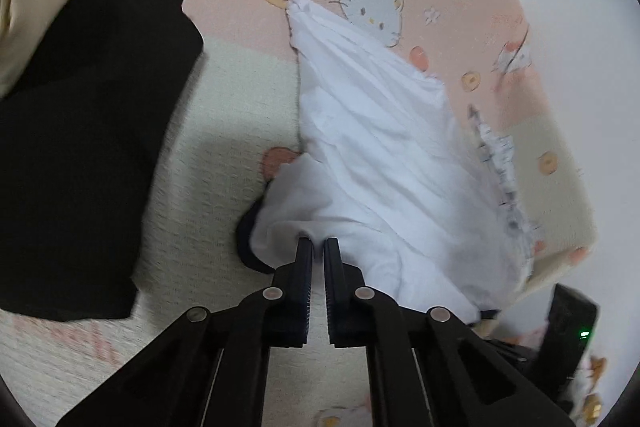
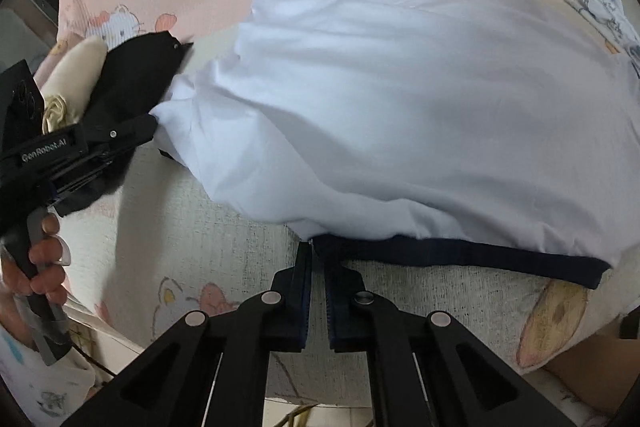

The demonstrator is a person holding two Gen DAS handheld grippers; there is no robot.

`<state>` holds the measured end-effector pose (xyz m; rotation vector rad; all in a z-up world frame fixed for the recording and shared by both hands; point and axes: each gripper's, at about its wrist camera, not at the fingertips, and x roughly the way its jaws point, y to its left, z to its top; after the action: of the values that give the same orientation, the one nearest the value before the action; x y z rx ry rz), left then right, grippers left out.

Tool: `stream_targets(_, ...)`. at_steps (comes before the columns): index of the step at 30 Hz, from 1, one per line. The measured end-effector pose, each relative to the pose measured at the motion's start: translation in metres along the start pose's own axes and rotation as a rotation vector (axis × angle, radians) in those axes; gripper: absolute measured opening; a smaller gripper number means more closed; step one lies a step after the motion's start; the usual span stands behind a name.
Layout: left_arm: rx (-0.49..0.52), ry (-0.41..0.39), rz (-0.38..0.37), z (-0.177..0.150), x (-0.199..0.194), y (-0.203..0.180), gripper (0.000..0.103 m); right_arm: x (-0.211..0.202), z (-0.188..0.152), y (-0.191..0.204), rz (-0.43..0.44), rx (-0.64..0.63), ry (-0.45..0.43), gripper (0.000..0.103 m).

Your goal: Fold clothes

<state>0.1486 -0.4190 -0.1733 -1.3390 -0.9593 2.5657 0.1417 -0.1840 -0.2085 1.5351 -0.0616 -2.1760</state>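
Both my fingers pinch the white shirt (image 2: 400, 99): left fingers (image 1: 318, 243) at one end, right fingers (image 2: 318, 247) on its dark hem.

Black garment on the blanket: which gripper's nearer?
Left. The left gripper, shut on the white shirt, sits right beside the black garment. The right gripper grips the shirt's dark hem, farther away.
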Motion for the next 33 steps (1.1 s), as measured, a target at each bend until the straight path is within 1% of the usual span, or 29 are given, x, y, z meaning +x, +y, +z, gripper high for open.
stream_targets(3,-0.078,-0.023,-0.109,-0.008,-0.004,0.004,0.005,-0.006,-0.001,-0.001,0.027,0.022,-0.026,0.004)
stream_targets(6,-0.164,-0.05,-0.184,-0.017,-0.006,0.008,0.005,-0.009,0.0,-0.008,0.045,0.064,-0.046,0.005)
stream_targets(7,-0.196,-0.057,-0.204,-0.02,-0.006,0.009,0.008,-0.01,0.001,-0.01,0.051,0.079,-0.05,0.006)
stream_targets(8,-0.231,-0.058,-0.222,-0.023,-0.006,0.011,0.015,-0.011,0.002,-0.013,0.057,0.093,-0.055,0.014)
stream_targets(9,-0.267,-0.057,-0.24,-0.025,-0.005,0.013,0.024,-0.012,0.002,-0.015,0.063,0.107,-0.06,0.028)
stream_targets(11,-0.329,-0.061,-0.262,-0.03,-0.004,0.017,0.086,-0.014,0.004,-0.02,0.078,0.136,-0.07,0.035)
stream_targets(12,-0.343,-0.068,-0.274,-0.032,-0.005,0.017,0.088,-0.016,0.004,-0.022,0.101,0.155,-0.079,0.035)
stream_targets(13,-0.356,-0.073,-0.293,-0.033,-0.004,0.017,0.088,-0.018,0.005,-0.025,0.126,0.175,-0.088,0.035)
stream_targets(14,-0.362,-0.067,-0.295,-0.033,-0.002,0.016,0.088,-0.019,0.006,-0.027,0.147,0.191,-0.096,0.035)
stream_targets(17,-0.365,-0.036,-0.259,-0.033,0.007,0.01,0.088,-0.02,0.008,-0.036,0.209,0.265,-0.11,0.042)
stream_targets(19,-0.35,-0.013,-0.228,-0.034,0.013,0.007,0.088,-0.016,0.008,-0.044,0.263,0.329,-0.095,0.042)
stream_targets(21,-0.342,-0.004,-0.218,-0.035,0.019,0.005,0.088,-0.012,0.008,-0.049,0.288,0.375,-0.083,0.042)
stream_targets(23,-0.329,0.0,-0.188,-0.035,0.025,0.002,0.088,-0.01,0.007,-0.054,0.307,0.405,-0.076,0.042)
stream_targets(26,-0.324,-0.015,-0.152,-0.034,0.03,-0.001,0.087,-0.008,0.006,-0.059,0.344,0.446,-0.075,0.042)
stream_targets(29,-0.34,-0.045,-0.132,-0.034,0.032,-0.002,0.087,-0.008,0.009,-0.061,0.404,0.469,-0.093,0.042)
stream_targets(31,-0.349,-0.064,-0.12,-0.034,0.033,0.004,0.087,-0.009,0.011,-0.061,0.428,0.473,-0.109,0.048)
stream_targets(32,-0.348,-0.07,-0.113,-0.033,0.034,0.003,0.086,-0.009,0.012,-0.061,0.433,0.472,-0.116,0.055)
stream_targets(33,-0.341,-0.073,-0.106,-0.032,0.036,0.001,0.085,-0.008,0.013,-0.06,0.432,0.471,-0.119,0.056)
